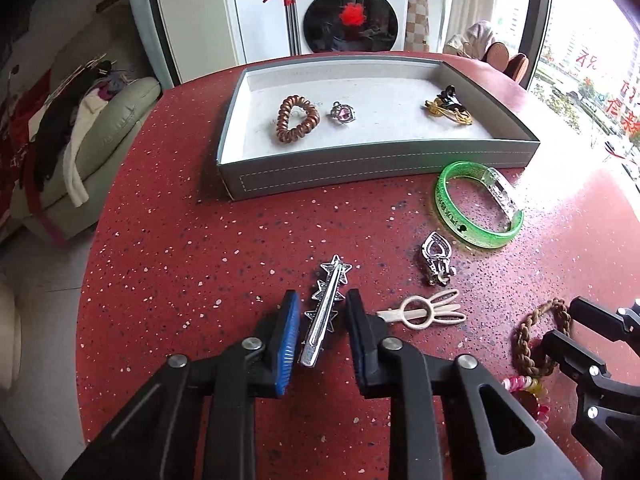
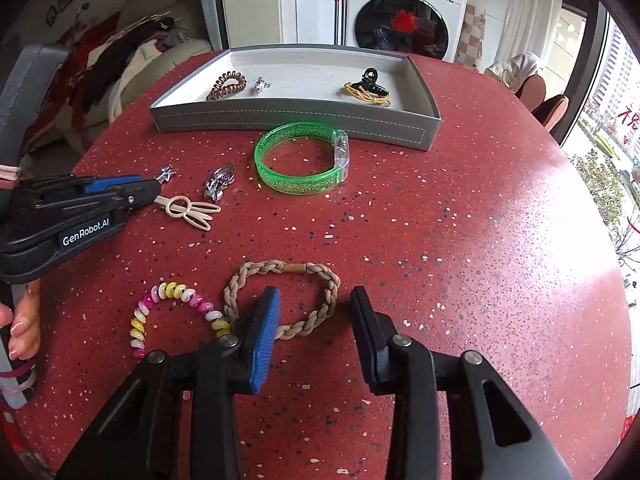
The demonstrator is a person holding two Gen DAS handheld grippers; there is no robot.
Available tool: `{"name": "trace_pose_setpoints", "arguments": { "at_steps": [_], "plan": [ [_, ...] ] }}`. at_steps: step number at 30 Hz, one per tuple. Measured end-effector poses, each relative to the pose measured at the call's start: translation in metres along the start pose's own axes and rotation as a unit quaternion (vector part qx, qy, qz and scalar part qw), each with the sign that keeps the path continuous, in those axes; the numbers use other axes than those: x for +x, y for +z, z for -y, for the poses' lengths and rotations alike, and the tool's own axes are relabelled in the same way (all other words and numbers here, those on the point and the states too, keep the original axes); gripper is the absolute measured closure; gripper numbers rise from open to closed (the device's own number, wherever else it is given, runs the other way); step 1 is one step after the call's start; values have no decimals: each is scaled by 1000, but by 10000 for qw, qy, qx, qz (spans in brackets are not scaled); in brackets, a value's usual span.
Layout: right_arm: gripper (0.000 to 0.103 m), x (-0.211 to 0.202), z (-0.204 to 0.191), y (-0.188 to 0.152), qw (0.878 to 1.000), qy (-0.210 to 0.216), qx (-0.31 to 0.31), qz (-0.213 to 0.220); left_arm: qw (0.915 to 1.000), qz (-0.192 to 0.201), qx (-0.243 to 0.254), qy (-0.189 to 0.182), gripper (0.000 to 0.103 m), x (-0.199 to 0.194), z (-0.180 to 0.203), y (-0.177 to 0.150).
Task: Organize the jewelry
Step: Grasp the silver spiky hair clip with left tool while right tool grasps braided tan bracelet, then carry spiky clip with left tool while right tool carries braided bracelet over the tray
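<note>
A silver star hair clip [image 1: 326, 304] lies on the red table, and my left gripper [image 1: 322, 308] is shut on it, pads against its sides. Seen from the right wrist, its star tip [image 2: 166, 172] sticks out of the left gripper [image 2: 150, 186]. My right gripper [image 2: 316, 304] stands open over a tan braided hair tie [image 2: 280, 266], whose right loop lies between the fingers with a gap on each side. The grey tray [image 1: 360, 164] at the back holds a brown coil tie [image 1: 296, 120], a pink gem charm [image 1: 343, 113] and a black claw clip [image 1: 450, 108].
Loose on the table are a green bangle [image 2: 280, 186], a silver heart clip [image 2: 218, 182], a cream hair clip [image 2: 188, 210] and a pink-and-yellow coil tie [image 2: 172, 290]. A person's hand [image 2: 24, 320] is at the left edge. A sofa and a washing machine stand behind.
</note>
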State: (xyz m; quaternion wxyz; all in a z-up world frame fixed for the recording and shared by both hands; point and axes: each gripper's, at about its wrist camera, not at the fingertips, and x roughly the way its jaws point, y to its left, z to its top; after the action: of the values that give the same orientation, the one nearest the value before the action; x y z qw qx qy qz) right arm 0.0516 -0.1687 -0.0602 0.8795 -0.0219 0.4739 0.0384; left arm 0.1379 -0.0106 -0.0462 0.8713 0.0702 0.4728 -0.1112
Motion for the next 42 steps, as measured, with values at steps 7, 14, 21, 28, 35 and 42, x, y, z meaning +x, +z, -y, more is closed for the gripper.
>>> {"name": "trace_pose_setpoints", "arguments": {
  "at_steps": [7, 14, 21, 28, 35, 42],
  "plan": [
    [95, -4, 8, -1, 9995, 133, 257, 97, 9995, 26, -240, -227, 67, -5, -11, -5],
    [95, -18, 27, 5, 9974, 265, 590, 311, 9986, 181, -367, -349, 67, -20, -21, -6],
    [95, -24, 36, 15, 9952, 404, 793, 408, 9982, 304, -331, -406, 67, -30, -22, -5],
    [95, -27, 36, 21, 9941, 518, 827, 478, 9973, 345, -417, -490, 67, -35, -25, -3],
    [95, -34, 43, 33, 9911, 700, 963, 595, 9965, 512, -380, -543, 67, -49, -25, 2],
    [95, -38, 47, 64, 9892, 872, 924, 734, 9945, 717, -430, -631, 67, -64, -29, 21]
  ]
}}
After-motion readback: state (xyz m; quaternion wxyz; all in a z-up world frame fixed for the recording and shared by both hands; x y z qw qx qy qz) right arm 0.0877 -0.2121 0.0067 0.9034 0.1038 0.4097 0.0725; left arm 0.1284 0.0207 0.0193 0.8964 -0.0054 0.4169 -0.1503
